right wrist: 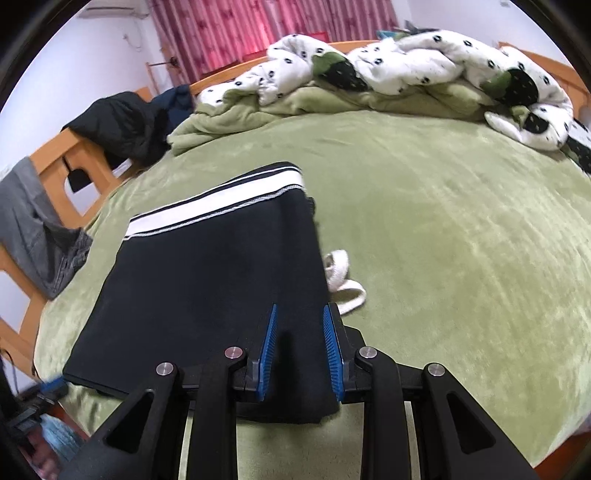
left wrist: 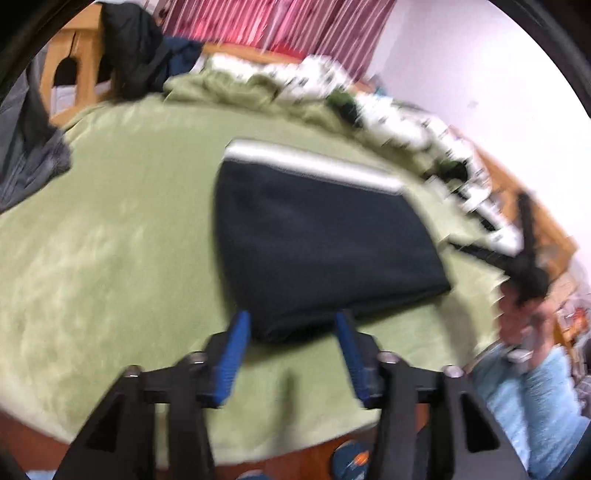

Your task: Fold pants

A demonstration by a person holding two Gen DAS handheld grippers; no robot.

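Note:
The black pants (left wrist: 317, 236) lie folded into a compact rectangle on the green bed cover (left wrist: 110, 229), white-striped waistband at the far edge. My left gripper (left wrist: 293, 321) is open and empty, its blue fingertips just short of the fold's near corner. In the right wrist view the pants (right wrist: 207, 280) lie flat, a white drawstring (right wrist: 341, 277) poking out on the right. My right gripper (right wrist: 298, 314) is open over the pants' near right corner, holding nothing. The right gripper also shows in the left wrist view (left wrist: 524, 236), raised at the right edge.
A rumpled white spotted quilt (right wrist: 406, 62) and green blanket (right wrist: 221, 118) lie along the far side of the bed. Dark clothes (right wrist: 122, 122) and grey trousers (right wrist: 33, 229) hang on the wooden bed frame (right wrist: 51, 162) at left. Red curtains (right wrist: 240, 33) hang behind.

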